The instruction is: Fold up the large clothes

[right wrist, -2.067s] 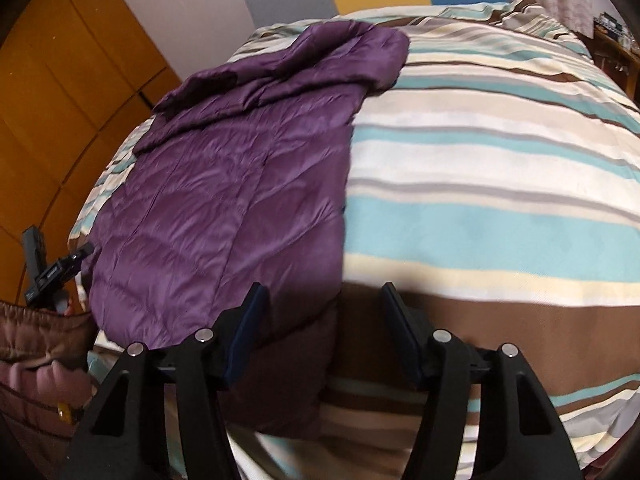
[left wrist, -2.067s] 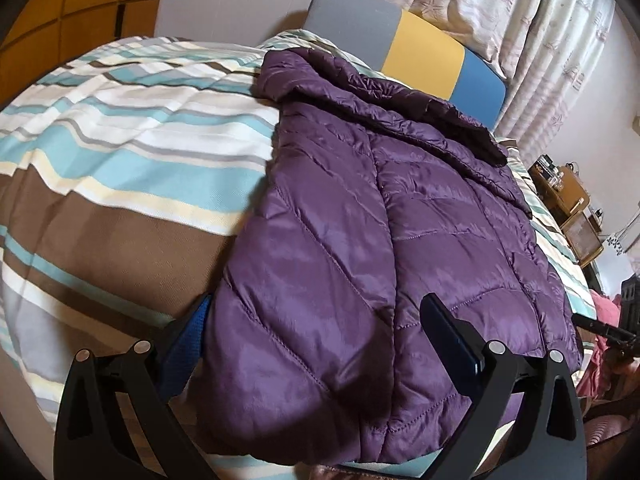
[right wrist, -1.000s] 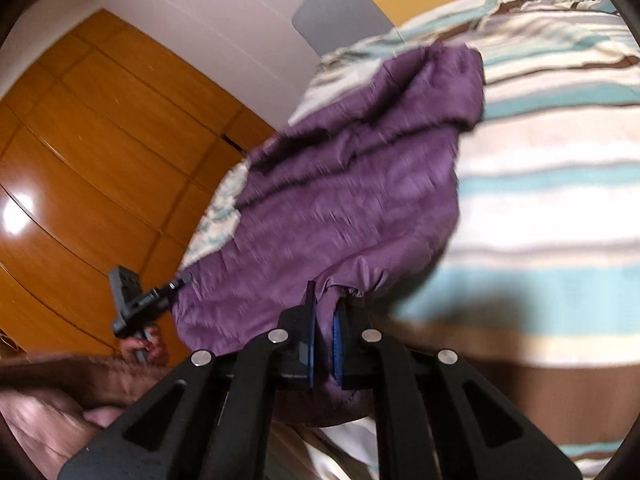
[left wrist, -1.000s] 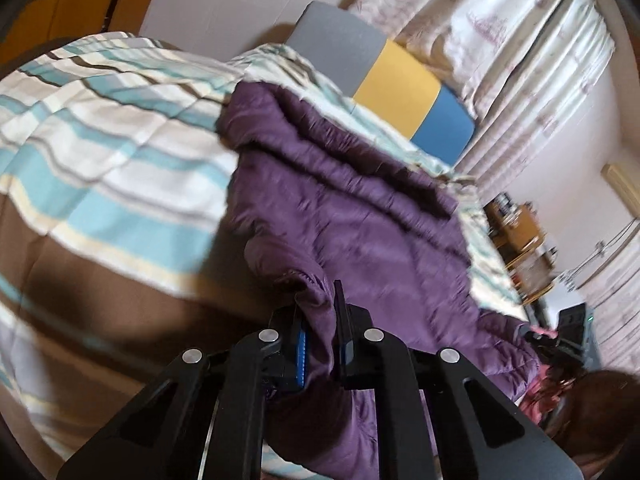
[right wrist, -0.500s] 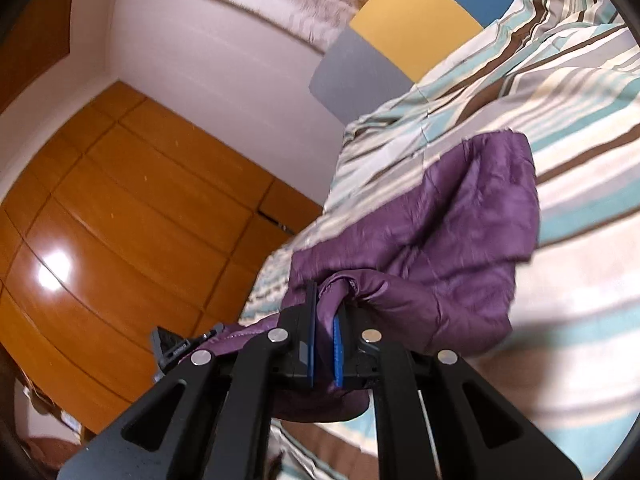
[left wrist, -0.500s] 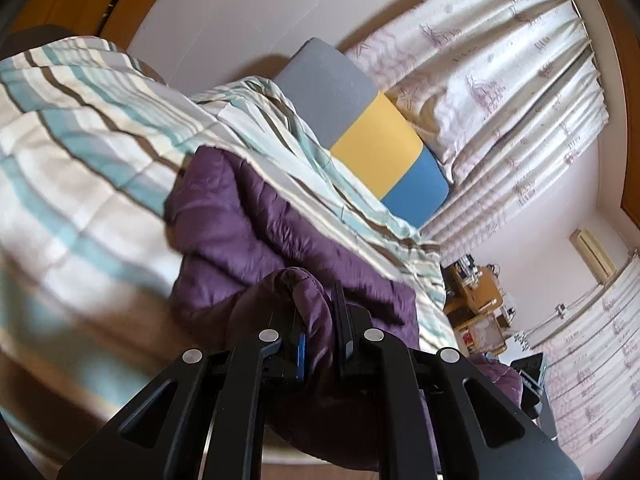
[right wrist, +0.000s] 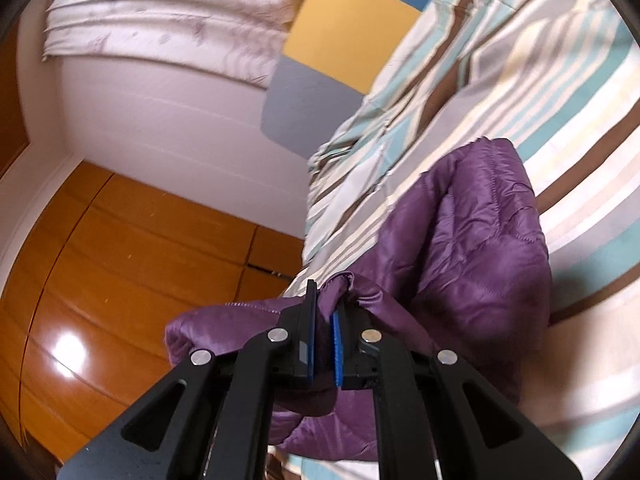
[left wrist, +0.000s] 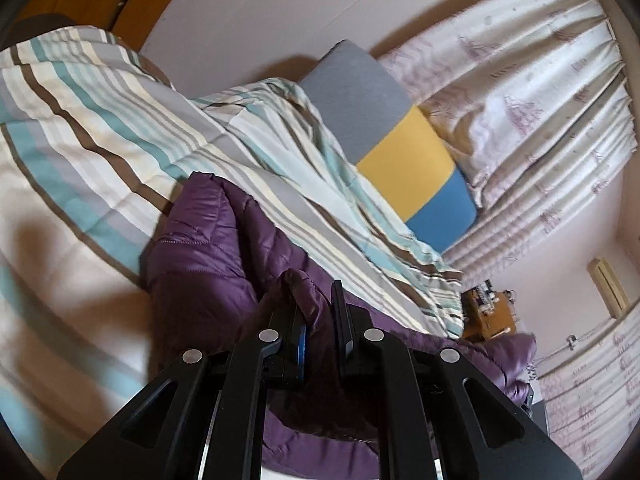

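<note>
A purple quilted jacket point(left wrist: 208, 248) lies on a striped bedspread point(left wrist: 80, 148). My left gripper point(left wrist: 318, 300) is shut on a bunched fold of the jacket's lower hem, lifted off the bed. In the right wrist view the same purple jacket point(right wrist: 480, 248) drapes over the striped bedspread point(right wrist: 560, 92), and my right gripper point(right wrist: 323, 300) is shut on the other hem corner, held up with fabric pinched between its blue pads. The lifted hem hangs toward the jacket's upper part, which rests on the bed. The jacket's middle is hidden under the raised fold.
A grey, yellow and blue headboard point(left wrist: 400, 148) stands at the bed's far end, with patterned curtains point(left wrist: 540, 92) behind it. Orange wooden wardrobe panels point(right wrist: 120, 280) line one side. A small wooden cabinet point(left wrist: 488, 316) with clutter sits beyond the bed.
Both grippers closed on the jacket's lower hem, then lifted it and carried it toward the headboard end. The jacket now doubles over itself; both views have tilted and rolled.
</note>
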A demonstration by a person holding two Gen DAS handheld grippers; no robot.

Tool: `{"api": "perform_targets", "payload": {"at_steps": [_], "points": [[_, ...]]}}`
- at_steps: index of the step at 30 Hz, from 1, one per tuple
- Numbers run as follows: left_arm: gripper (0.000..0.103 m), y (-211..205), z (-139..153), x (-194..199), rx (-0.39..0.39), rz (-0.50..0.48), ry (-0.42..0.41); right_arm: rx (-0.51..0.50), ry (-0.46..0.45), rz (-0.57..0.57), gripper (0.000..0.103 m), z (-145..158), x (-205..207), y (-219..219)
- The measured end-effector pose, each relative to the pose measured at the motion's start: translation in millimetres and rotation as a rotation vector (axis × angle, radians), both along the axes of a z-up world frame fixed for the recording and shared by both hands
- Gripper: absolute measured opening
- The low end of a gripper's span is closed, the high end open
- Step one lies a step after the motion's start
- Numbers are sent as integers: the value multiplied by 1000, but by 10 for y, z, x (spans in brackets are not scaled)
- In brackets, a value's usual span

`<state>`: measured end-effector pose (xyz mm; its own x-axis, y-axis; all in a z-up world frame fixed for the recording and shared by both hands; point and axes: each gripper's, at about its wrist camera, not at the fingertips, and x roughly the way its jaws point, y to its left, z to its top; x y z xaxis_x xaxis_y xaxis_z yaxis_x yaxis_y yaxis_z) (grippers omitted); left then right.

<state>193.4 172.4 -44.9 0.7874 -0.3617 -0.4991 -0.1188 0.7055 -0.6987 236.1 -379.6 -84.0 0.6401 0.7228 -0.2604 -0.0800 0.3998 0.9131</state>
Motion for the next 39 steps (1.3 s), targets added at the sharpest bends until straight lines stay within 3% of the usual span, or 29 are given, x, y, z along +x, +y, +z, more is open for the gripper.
{"api": "perform_targets", "payload": {"at_steps": [6, 8, 10, 12, 14, 16, 19, 24, 26, 28, 35, 39], "points": [[11, 21, -159, 263, 48, 20, 56, 26, 66, -57, 6, -219, 243, -63], [16, 6, -201, 336, 68, 32, 83, 27, 87, -75, 8, -272, 296, -69], [31, 18, -241, 366, 52, 57, 112, 12, 106, -92, 15, -308, 338, -60], [69, 59, -250, 330, 26, 95, 123, -18, 108, -105, 27, -310, 335, -46], [86, 122, -191, 199, 16, 179, 79, -61, 74, -110, 37, -231, 290, -23], [88, 136, -84, 51, 56, 238, 22, -149, 18, -130, 47, -76, 212, 38], [88, -7, 21, -11, 152, 233, -3, -277, -72, -156, 62, 141, 62, 178], [88, -583, 103, 130, 373, 77, -25, -640, -323, -228, 73, 685, -233, 730], [88, -833, 101, 234, 452, 28, -37, -757, -378, -155, 76, 752, -210, 1068], [88, -1081, 76, 393, 533, -23, -32, -876, -382, -66, 76, 711, -75, 1404], [88, -1552, -50, 970, 812, -93, 17, -990, -303, 83, 76, 267, 597, 1973], [88, -1535, -220, 1184, 849, -112, 68, -1025, -252, 103, 76, 7, 879, 2027]]}}
